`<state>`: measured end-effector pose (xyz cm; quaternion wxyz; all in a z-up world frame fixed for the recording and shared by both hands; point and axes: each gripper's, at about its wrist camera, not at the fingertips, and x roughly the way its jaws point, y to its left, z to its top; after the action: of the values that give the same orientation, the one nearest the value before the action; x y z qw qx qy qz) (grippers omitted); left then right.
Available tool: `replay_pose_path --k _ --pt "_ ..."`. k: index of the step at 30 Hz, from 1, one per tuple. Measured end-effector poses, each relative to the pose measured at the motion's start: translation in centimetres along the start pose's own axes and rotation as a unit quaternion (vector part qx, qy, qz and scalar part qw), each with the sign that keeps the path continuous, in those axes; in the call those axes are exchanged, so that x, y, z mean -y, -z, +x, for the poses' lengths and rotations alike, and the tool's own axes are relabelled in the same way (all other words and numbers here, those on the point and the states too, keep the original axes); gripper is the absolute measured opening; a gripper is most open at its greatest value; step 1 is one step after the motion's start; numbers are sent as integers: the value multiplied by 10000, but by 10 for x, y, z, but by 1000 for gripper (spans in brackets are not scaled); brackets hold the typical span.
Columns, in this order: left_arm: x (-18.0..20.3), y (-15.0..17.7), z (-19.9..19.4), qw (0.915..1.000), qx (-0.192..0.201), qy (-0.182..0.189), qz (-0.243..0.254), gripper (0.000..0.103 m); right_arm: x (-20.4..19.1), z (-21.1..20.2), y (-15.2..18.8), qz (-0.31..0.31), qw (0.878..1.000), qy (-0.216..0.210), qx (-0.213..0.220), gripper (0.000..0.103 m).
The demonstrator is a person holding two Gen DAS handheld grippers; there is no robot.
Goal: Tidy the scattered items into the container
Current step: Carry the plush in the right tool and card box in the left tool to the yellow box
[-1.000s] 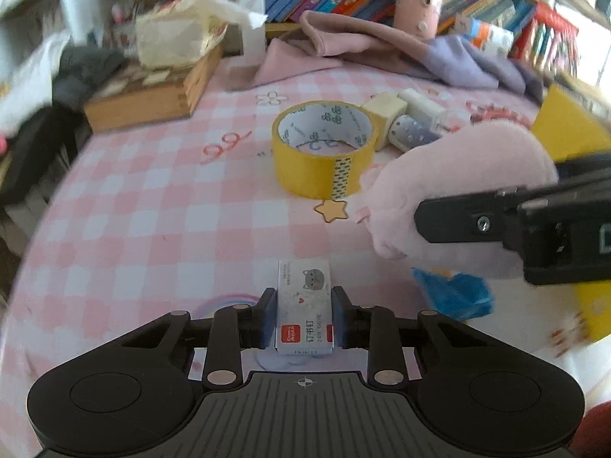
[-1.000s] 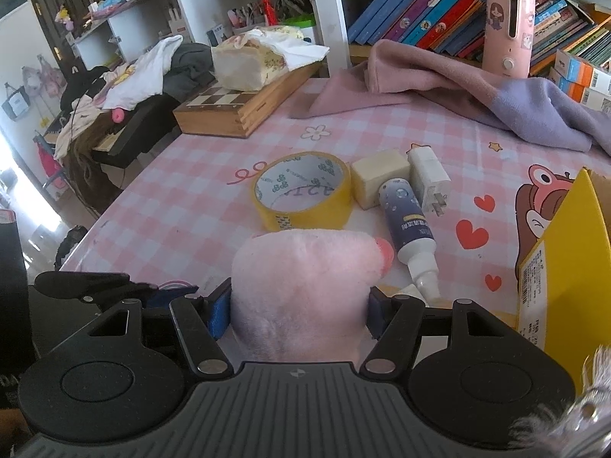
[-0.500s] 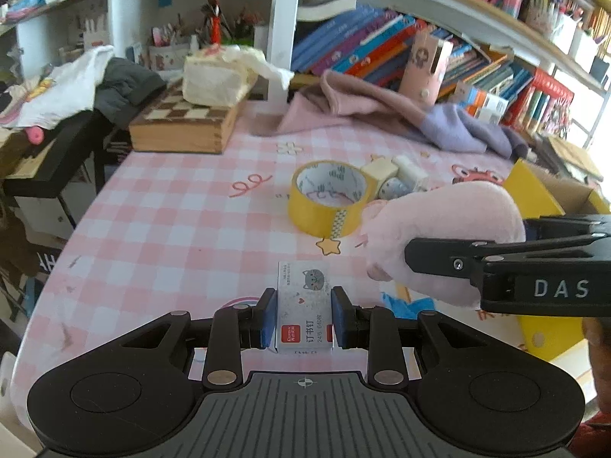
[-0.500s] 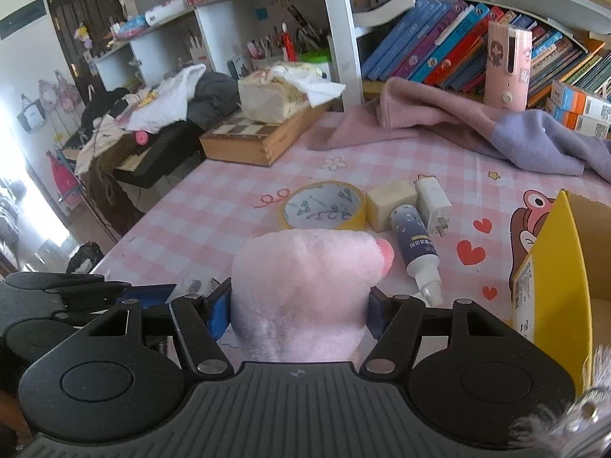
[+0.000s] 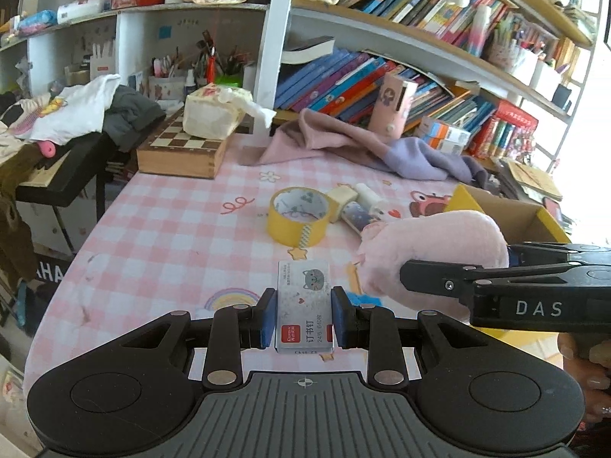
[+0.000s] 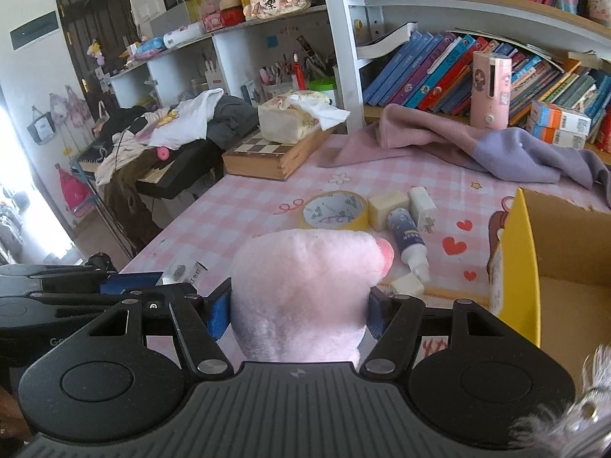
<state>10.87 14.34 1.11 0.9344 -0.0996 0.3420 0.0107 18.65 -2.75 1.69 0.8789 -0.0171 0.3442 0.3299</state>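
At left, left gripper (image 5: 304,318) above the pink checked worktop (image 5: 172,229), jaws closed on a small staple box (image 5: 304,305). In the middle, on the worktop: yellow tape roll (image 5: 299,216), eraser block (image 6: 387,208), white charger (image 6: 422,208), blue bottle (image 6: 408,237). At right, right gripper (image 6: 299,305), jaws gripping a pink plush toy (image 6: 305,294) just beside the yellow cardboard box (image 6: 521,259).

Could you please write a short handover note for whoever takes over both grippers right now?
Left gripper: shut on the staple box, lifted off the table.
Right gripper: shut on the pink plush toy, held beside the yellow cardboard box.
Done: both items picked up.
Left: drop both into the box, then collect the tape roll, two cream blocks, white charger and blue bottle.
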Motion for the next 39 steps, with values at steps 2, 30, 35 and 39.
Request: replay_pose_path --k 2,30,35,39 --pt "2 6 -8 10000 36 21 3 28 -4 -9 6 2 10000 34 34 64" --pt "70 93 -99 9968 118 729 302 28 -27 -148 123 324 9974 594 259 64" --pt "95 100 -94 9924 -20 1078 591 28 -13 -170 143 679 9929 950 236 64" --pt "112 104 -90 9875 -140 1348 801 28 -2 -183 157 976 9878 1191 209 64"
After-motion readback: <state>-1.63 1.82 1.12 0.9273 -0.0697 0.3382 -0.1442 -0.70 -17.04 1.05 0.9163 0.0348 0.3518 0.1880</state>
